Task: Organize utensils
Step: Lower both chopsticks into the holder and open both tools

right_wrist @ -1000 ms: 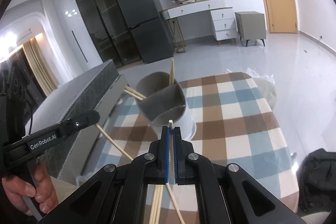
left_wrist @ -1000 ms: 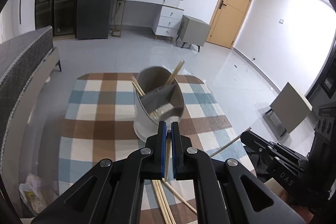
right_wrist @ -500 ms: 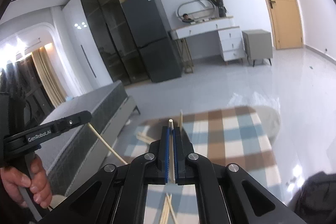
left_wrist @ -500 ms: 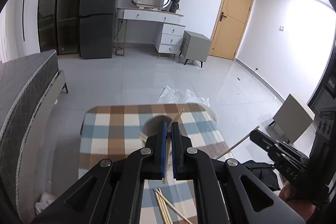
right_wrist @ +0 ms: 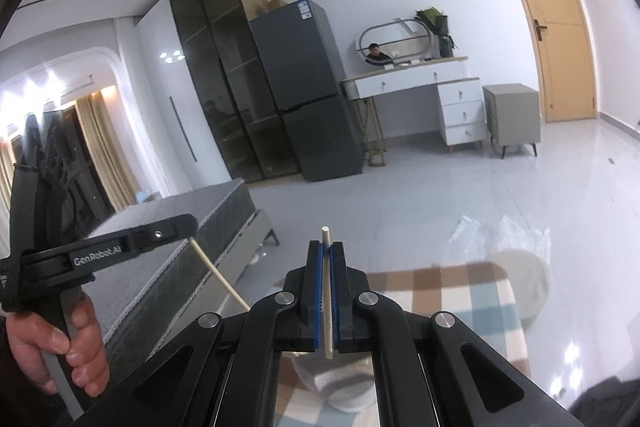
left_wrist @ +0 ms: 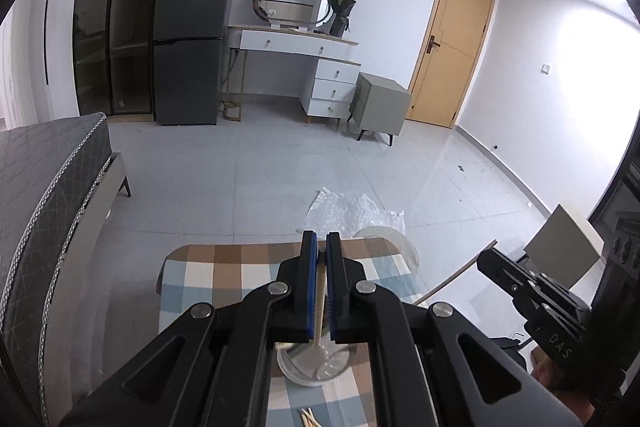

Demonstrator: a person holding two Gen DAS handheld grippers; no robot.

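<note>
My left gripper (left_wrist: 321, 247) is shut on a pale wooden chopstick (left_wrist: 319, 311) that hangs down toward the grey-white utensil holder (left_wrist: 316, 367) below it. My right gripper (right_wrist: 327, 251) is shut on another chopstick (right_wrist: 326, 291), its tip sticking up above the fingers. The holder (right_wrist: 344, 387) shows under the right gripper too, mostly hidden. Both grippers are held high above the checked table (left_wrist: 224, 267). The left gripper (right_wrist: 120, 247) and its chopstick (right_wrist: 220, 279) show in the right wrist view; the right gripper (left_wrist: 520, 291) shows in the left wrist view. Loose chopsticks (left_wrist: 308, 419) lie on the cloth.
The checked table (right_wrist: 460, 291) has a round white stool (left_wrist: 396, 247) at its far edge. A grey bed (left_wrist: 44, 179) stands at the left. A fridge (left_wrist: 192, 27), dresser (left_wrist: 304, 67), side cabinet (left_wrist: 380, 107) and door (left_wrist: 452, 47) are at the far wall.
Both grippers have risen and tilted up, each still holding its chopstick. The holder has dropped from the middle of both views to below the fingers.
</note>
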